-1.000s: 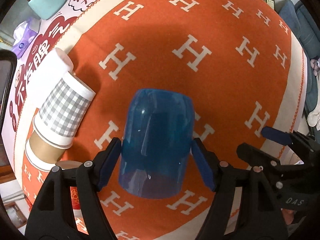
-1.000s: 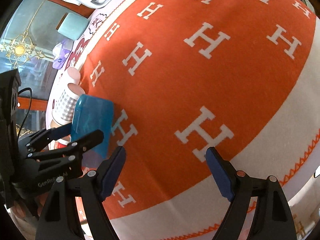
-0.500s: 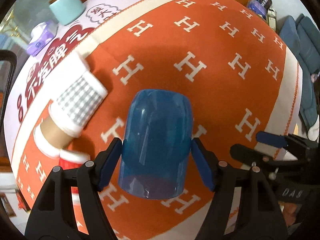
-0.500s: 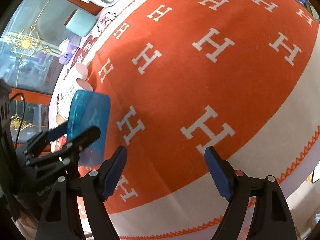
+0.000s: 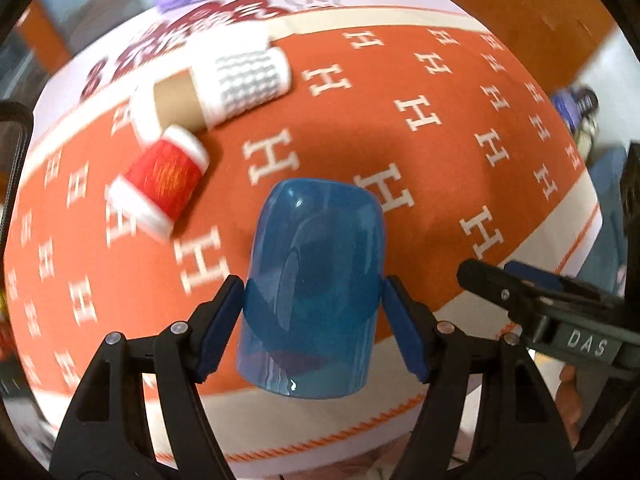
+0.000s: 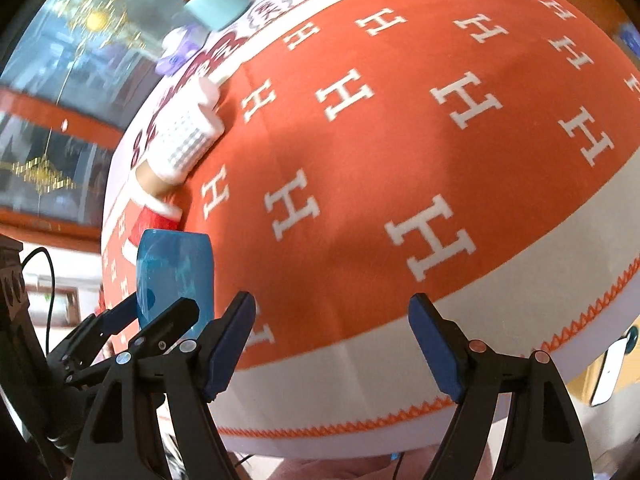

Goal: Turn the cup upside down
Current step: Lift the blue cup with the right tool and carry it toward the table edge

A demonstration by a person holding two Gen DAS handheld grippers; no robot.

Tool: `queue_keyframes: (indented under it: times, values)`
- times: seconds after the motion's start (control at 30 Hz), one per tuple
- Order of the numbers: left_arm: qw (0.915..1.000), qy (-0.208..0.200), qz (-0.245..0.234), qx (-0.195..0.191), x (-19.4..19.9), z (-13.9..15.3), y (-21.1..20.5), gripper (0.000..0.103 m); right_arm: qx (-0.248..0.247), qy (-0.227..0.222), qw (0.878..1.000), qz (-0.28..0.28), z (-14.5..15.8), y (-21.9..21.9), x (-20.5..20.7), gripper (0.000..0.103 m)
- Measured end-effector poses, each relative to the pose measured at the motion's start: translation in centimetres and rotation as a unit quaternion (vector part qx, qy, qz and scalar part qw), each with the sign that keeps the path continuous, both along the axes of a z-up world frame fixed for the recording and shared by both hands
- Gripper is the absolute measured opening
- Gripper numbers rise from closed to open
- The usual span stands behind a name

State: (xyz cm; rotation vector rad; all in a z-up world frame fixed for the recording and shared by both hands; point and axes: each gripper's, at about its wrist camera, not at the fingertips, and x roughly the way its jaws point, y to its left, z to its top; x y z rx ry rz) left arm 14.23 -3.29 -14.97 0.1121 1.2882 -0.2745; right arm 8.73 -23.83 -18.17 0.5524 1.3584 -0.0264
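Note:
A translucent blue plastic cup (image 5: pixel 316 284) is clamped between the two blue pads of my left gripper (image 5: pixel 314 320), which is shut on it and holds it above the orange H-patterned cloth (image 5: pixel 420 152). The cup's closed rounded end points away from the camera. The cup also shows in the right wrist view (image 6: pixel 174 276), at the left, with the left gripper's black fingers on it. My right gripper (image 6: pixel 332 344) is open and empty, over the cloth's near white border.
A row of paper cups lies on its side at the cloth's left: a red one (image 5: pixel 160 184), a brown one (image 5: pixel 172 100), a grey-checked one (image 5: pixel 244 80). A teal box (image 6: pixel 216 8) and a purple packet (image 6: pixel 176 52) sit beyond. The table edge (image 6: pixel 360 424) is near.
My left gripper has lifted and tilted with the blue cup, so the view now looks further across the table and the paper cups have slid up in the frame. The right gripper stays open.

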Motion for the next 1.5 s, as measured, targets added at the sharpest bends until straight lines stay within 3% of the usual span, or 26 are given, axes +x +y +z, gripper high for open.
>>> queue_keyframes:
  times: [0.2, 0.3, 0.4, 0.57, 0.87, 1.5]
  values:
    - [0.9947, 0.020, 0.098, -0.023, -2.2, -2.5, 1.4, 0.068, -0.010, 0.010, 0.999, 0.044, -0.6, 0.8, -1.1, 0.081]
    - [0.9897, 0.043, 0.131, -0.039, -3.2, -4.0, 1.7, 0.069, -0.014, 0.011, 0.998, 0.064, -0.7, 1.0, -1.5, 0.081]
    - [0.9867, 0.038, 0.151, -0.046, -3.9, -4.3, 1.3, 0.069, -0.020, 0.011, 0.997, 0.080, -0.6, 0.9, -1.9, 0.081]
    - [0.9842, 0.049, 0.160, -0.058, -3.8, -4.7, 1.1, 0.075, -0.022, 0.012, 0.996, 0.088, -0.6, 0.5, -1.9, 0.081]
    - [0.9804, 0.072, 0.161, -0.087, -3.5, -3.7, 1.5, 0.076, -0.017, 0.000, 0.995, 0.102, 0.3, 0.4, -1.7, 0.081]
    - [0.9865, 0.043, 0.140, -0.073, -4.4, 0.3, 4.7, 0.076, -0.005, -0.022, 0.991, 0.131, 2.3, 3.0, -0.9, 0.081]
